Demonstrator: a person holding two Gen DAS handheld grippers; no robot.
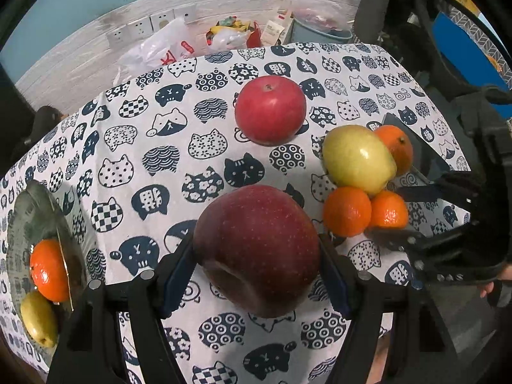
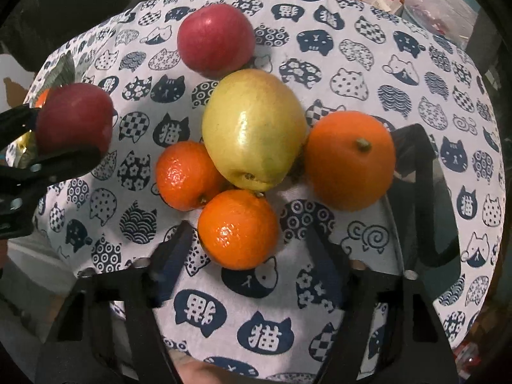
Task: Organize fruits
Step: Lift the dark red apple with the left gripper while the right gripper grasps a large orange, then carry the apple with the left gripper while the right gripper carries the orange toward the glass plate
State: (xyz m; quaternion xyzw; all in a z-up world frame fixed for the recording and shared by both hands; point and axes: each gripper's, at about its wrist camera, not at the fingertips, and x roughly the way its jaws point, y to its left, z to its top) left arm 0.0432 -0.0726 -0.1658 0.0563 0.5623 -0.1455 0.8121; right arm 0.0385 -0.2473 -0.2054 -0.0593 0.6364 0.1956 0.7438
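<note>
1. Nearest my left camera is the dark red apple [image 1: 257, 249], clamped between the left gripper [image 1: 256, 262] fingers and lifted off the cat-print tablecloth [image 1: 134, 166]. The pads bear on its curved flanks only, so I judge it could roll or squirt out if I swing fast or ease my squeeze.

2. The glass bowl [image 1: 19, 211] sits at 9 o'clock in the left view, already holding an orange [image 1: 48, 268] and a yellow-green pear [image 1: 38, 323]. Dropping the apple from height could knock those two about or tip the bowl, which lies near the table edge; I would lower it before letting go.

3. In the right view the right gripper [image 2: 243, 256] has its fingers spread apart, with nothing held, flanking the nearest tangerine [image 2: 238, 228] at 6 o'clock of the cluster. I cannot tell whether the pads touch it.

4. That tangerine touches the big pear [image 2: 254, 129], which leans on a second tangerine [image 2: 187, 176] at 8 o'clock and a larger orange [image 2: 350, 160] at 3 o'clock. Pulling one out may send the pear rolling.

5. The brighter red apple [image 2: 216, 40] rests alone at 11 o'clock, well apart from the bowl; a rolling pear could nudge it.

6. Both grippers work close together; the left one sits at 9 o'clock in the right view, so crossing paths risks a collision.
</note>
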